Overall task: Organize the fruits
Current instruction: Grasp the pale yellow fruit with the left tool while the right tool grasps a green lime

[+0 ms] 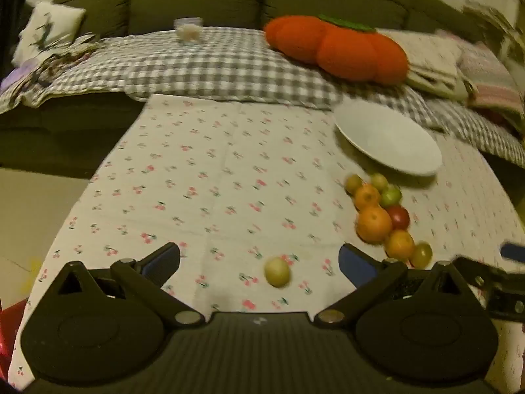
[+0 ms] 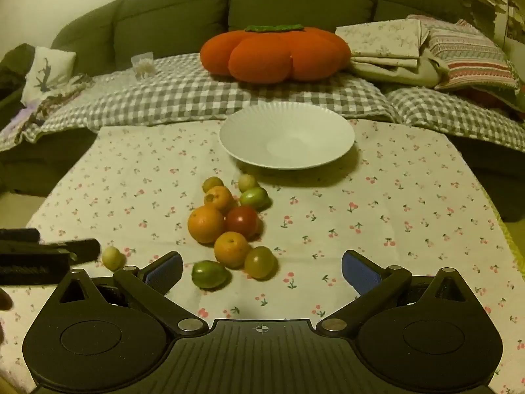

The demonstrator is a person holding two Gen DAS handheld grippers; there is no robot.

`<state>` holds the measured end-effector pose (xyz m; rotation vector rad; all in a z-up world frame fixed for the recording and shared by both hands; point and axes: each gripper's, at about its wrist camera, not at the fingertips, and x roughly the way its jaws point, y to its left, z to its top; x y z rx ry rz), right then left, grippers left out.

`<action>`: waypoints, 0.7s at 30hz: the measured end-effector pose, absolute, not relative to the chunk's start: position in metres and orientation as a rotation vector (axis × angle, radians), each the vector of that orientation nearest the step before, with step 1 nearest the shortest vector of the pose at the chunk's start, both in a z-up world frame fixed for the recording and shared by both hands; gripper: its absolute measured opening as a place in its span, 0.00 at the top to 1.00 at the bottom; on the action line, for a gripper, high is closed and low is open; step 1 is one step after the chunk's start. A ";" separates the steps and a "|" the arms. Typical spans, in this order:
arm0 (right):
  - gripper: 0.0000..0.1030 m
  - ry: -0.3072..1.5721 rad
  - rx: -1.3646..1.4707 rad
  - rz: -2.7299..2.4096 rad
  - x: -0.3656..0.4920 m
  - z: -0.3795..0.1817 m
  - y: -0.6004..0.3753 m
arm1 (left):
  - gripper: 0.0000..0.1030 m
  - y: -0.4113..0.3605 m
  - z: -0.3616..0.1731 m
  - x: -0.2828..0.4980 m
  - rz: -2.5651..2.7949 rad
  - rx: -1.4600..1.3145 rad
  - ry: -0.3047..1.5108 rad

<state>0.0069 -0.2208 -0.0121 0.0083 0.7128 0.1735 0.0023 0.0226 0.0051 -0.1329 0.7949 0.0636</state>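
Item: fruits [image 2: 229, 223], loose cluster on the desk [image 2: 393, 216], just short of the empty plate [image 2: 287, 136]; one pale stray [image 1: 277, 271] lies apart.
Left tongs [image 1: 259, 259]: spread wide, nothing held, stray between the fingers.
Right tongs [image 2: 262, 267]: spread wide, nothing held, near the cluster's front.
Handling: judged best to take outliers first, close gently across the middle, and lift clear so neighbours don't roll.

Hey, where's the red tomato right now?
In the right wrist view the red tomato sits in the middle of the fruit pile on the cherry-print cloth, right of the biggest orange, in front of the white plate.
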 end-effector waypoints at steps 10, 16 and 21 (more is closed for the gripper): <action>0.00 0.723 0.012 0.219 0.004 -0.012 -0.224 | 0.03 0.017 -0.005 0.003 0.040 -0.159 0.829; 0.00 0.726 -0.040 0.247 -0.001 -0.021 -0.205 | 0.10 0.012 -0.019 0.006 0.046 -0.127 0.841; 0.00 0.724 -0.042 0.247 0.001 -0.027 -0.200 | 0.14 0.011 -0.026 0.010 0.055 -0.110 0.866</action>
